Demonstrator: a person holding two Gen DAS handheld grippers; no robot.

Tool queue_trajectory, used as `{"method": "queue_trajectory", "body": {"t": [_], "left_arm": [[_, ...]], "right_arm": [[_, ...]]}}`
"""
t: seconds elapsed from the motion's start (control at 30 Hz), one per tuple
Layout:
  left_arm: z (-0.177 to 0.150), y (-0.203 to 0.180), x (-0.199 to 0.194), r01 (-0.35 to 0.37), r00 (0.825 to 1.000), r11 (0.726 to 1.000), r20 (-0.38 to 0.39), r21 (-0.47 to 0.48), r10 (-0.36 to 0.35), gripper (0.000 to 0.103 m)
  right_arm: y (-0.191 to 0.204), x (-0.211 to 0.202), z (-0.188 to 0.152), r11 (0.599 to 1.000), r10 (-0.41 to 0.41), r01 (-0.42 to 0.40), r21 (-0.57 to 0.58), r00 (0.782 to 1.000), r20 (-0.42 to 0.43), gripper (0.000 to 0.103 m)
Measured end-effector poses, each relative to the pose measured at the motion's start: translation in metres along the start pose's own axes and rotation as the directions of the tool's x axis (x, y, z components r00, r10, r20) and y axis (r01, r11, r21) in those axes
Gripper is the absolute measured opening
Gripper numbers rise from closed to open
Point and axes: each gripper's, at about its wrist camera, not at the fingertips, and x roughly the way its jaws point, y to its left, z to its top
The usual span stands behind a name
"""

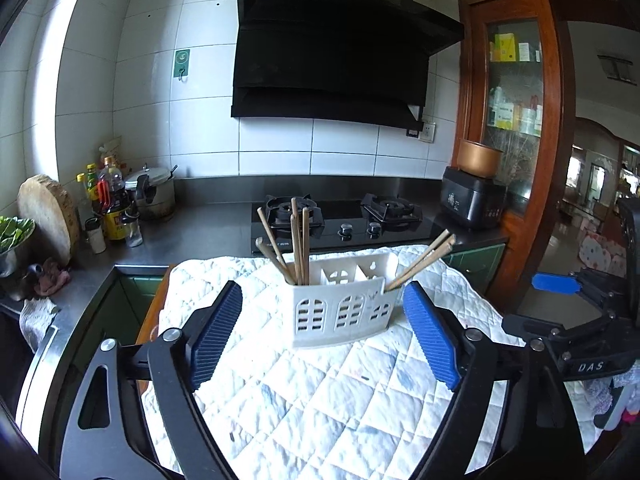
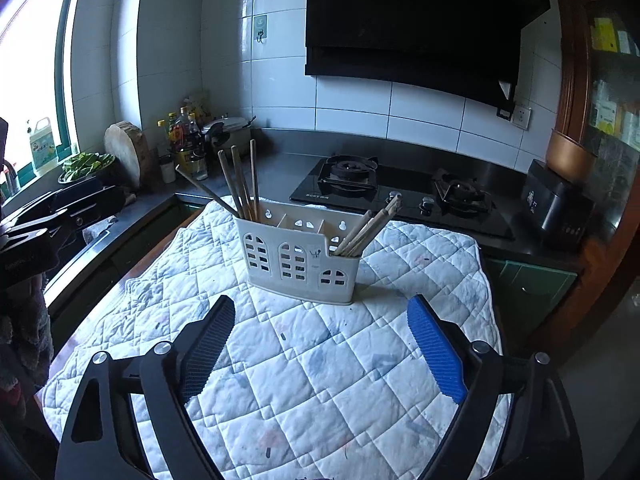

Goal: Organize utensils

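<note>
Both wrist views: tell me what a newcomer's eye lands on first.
The white house-shaped utensil holder stands in the middle of the quilted cloth, with wooden chopsticks upright in its left compartment and another bundle leaning out of its right. The open left gripper frames it with blue pads, nothing between them. Behind, a black range hood hangs over the gas stove.

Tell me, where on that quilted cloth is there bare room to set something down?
The quilted cloth is bare between the white holder and the open right claw, and on both sides of the holder. The countertop corner beside the bottles and chopping board is crowded.
</note>
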Motion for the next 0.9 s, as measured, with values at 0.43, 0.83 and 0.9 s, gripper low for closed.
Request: {"method": "queue_trajectory", "body": {"t": [0.43, 0.83, 0.9], "left_arm": [[-0.066, 0.0, -0.036, -0.05, 0.999, 0.999, -0.024, -0.019, 0.049, 0.094], [-0.103, 0.003, -0.045, -0.068, 0.996, 0.996, -0.064, -0.059, 0.064, 0.094], [-0.108, 0.005, -0.046, -0.074, 0.995, 0.995, -0.073, -0.066, 0.069, 0.094]], "right_arm": [[0.013, -0.017, -0.061, 0.994, -0.02, 0.015, 0.11, 0.999, 0.039, 0.096], [0.016, -0.028, -0.1, 0.985, -0.02, 0.013, 0.172, 0.999, 0.042, 0.096], [0.017, -0.029, -0.106, 0.984, -0.031, 0.023, 0.174, 0.999, 0.039, 0.096]]}}
